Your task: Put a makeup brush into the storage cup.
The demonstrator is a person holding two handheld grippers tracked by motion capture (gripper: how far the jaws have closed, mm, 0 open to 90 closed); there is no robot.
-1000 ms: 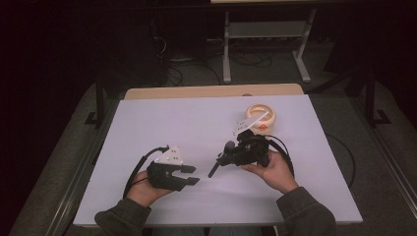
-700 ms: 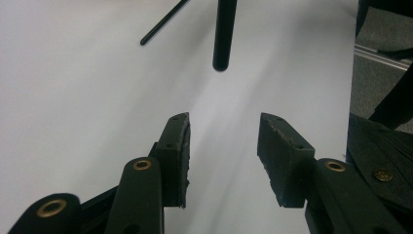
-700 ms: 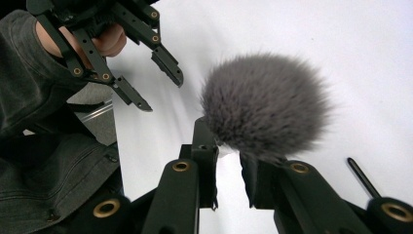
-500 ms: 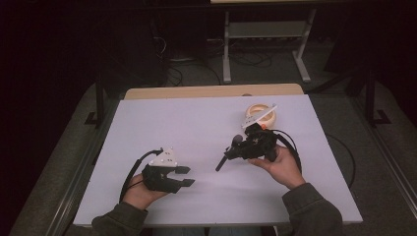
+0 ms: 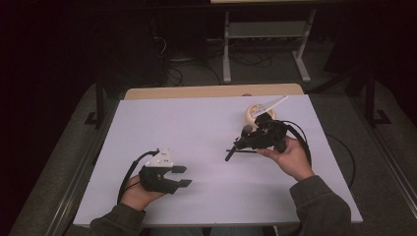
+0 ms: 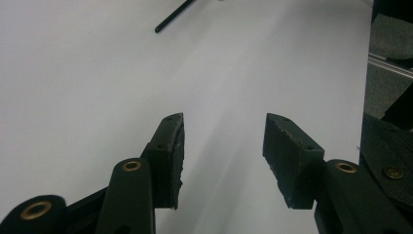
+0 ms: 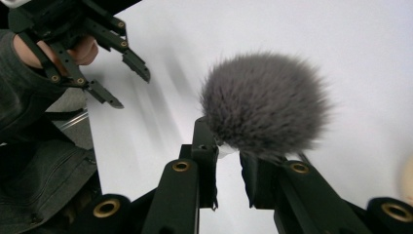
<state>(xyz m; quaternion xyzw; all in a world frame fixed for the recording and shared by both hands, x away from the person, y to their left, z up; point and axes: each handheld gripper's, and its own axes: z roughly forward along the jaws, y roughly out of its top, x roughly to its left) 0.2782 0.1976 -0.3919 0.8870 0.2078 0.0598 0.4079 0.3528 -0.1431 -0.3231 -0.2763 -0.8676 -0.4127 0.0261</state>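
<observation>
A brush with a fluffy grey head (image 7: 265, 102) and a thin black handle (image 5: 235, 148) is held over the right half of the white table (image 5: 196, 128). My right gripper (image 5: 249, 137) is shut on it just below the head, and the handle slants down toward the table's middle. The same gripper (image 7: 229, 151) pinches a pale collar under the bristles. My left gripper (image 5: 182, 176) rests near the front left. Its jaws have just been opening and stand open, with nothing between them (image 6: 224, 141). The handle's tip (image 6: 175, 14) lies far ahead of them.
A cream round container (image 5: 254, 113) with a white strip (image 5: 273, 104) leaning out of it stands at the back right, just beyond my right hand. A wooden edge (image 5: 211, 92) borders the table's far side. Cables and a metal stand (image 5: 265, 29) sit on the floor behind.
The right hand has carried the brush to the right and farther from the person, slightly higher. The left gripper's jaws have spread wider while that hand has stayed put.
</observation>
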